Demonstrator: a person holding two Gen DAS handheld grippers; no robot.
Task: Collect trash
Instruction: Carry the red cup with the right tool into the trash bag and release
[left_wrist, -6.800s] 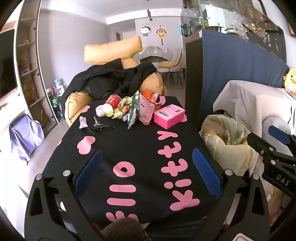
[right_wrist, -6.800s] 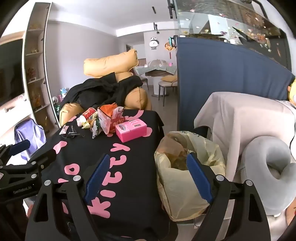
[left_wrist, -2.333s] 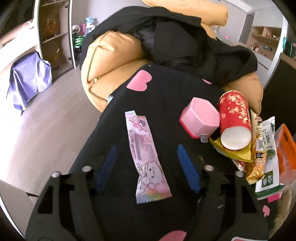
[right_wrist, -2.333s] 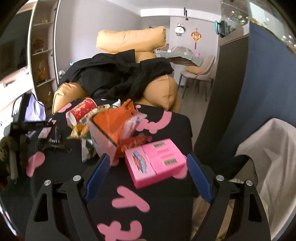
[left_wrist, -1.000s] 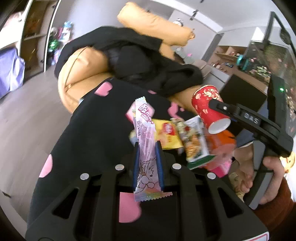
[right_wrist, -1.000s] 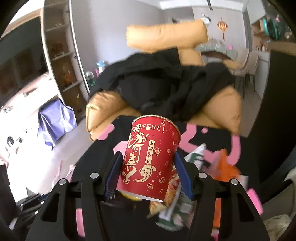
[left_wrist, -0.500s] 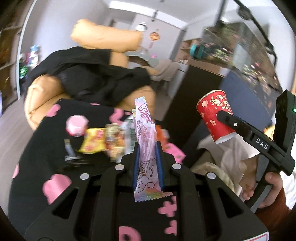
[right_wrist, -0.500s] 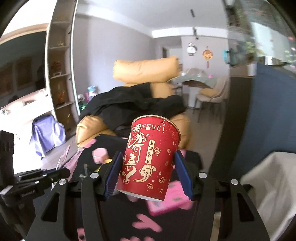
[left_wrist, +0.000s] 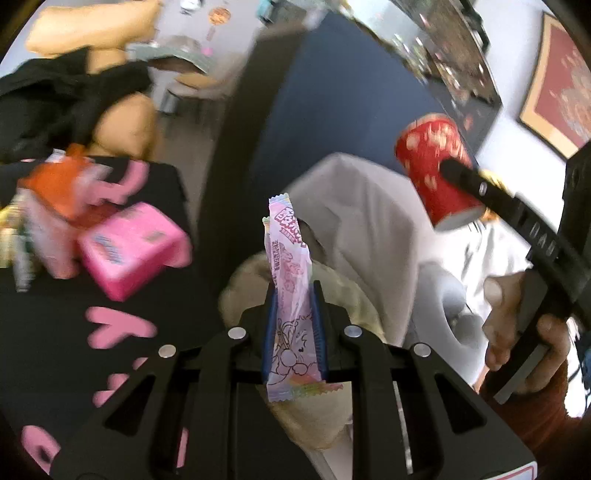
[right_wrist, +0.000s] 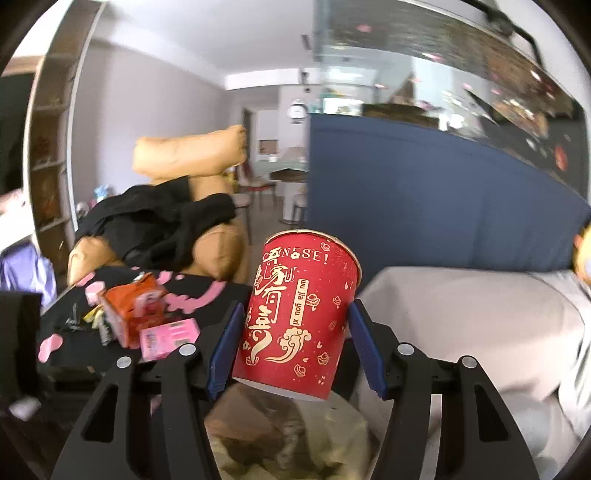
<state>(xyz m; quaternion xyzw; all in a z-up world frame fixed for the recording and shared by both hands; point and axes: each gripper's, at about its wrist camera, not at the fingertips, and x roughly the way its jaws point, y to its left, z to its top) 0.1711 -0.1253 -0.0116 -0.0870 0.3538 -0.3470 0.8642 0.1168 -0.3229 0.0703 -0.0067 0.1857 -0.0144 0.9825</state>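
Note:
My left gripper (left_wrist: 293, 325) is shut on a long pink candy wrapper (left_wrist: 290, 266) that stands up between its blue pads, held over the yellowish trash bag (left_wrist: 332, 417) beside the table. My right gripper (right_wrist: 295, 339) is shut on a red paper cup (right_wrist: 299, 317) with gold print, upside down, just above the same trash bag (right_wrist: 288, 435). In the left wrist view the red cup (left_wrist: 434, 166) and a hand (left_wrist: 517, 332) on the right gripper's handle show at the right. More trash stays on the black table: an orange pack (right_wrist: 133, 310) and a pink box (left_wrist: 129, 247).
The black table cloth (left_wrist: 55, 332) with pink letters lies to the left. A tan sofa chair (right_wrist: 192, 206) with black clothing stands behind it. A blue partition (right_wrist: 424, 206) and a cloth-covered seat (right_wrist: 461, 325) are at the right.
Both grippers have swung right from over the table to over the trash bag, carrying the wrapper and the cup. Neither grip has changed.

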